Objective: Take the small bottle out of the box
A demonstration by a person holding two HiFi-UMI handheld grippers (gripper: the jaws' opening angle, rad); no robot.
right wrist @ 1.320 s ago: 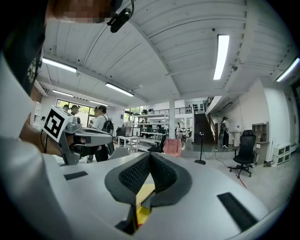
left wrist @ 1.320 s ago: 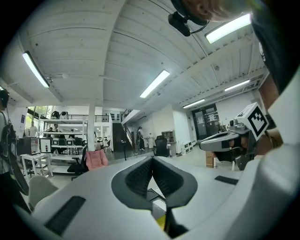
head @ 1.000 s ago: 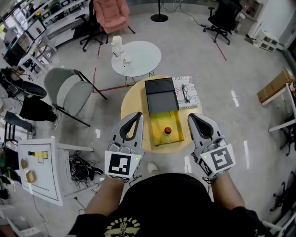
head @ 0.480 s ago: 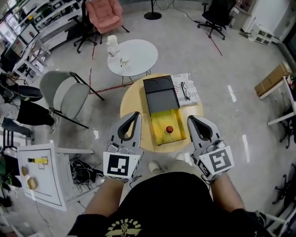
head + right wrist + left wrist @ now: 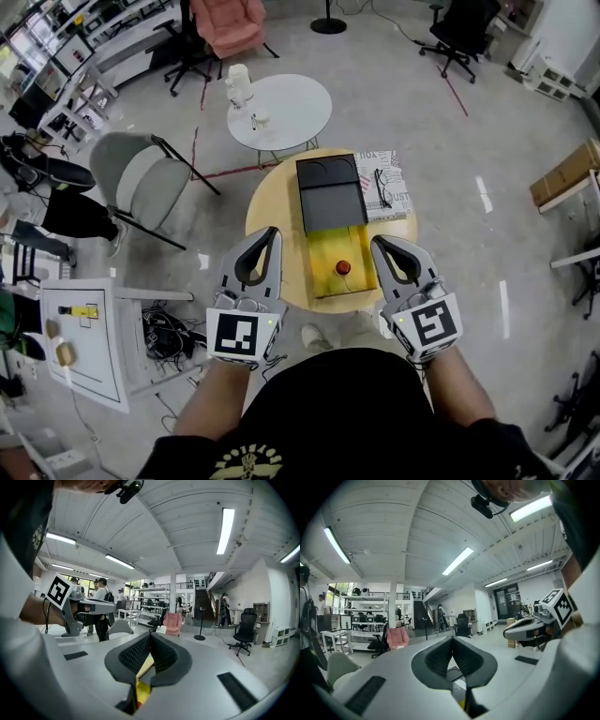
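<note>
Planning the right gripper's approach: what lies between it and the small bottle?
In the head view, only the yellow right wall of the open box separates the right gripper from the small bottle; nothing else lies there.

Small bottle in box on table

No words read clearly. The printed sheet on the round table carries bold black lettering, too small to make out. The left gripper and right gripper each bear a square marker.
</note>
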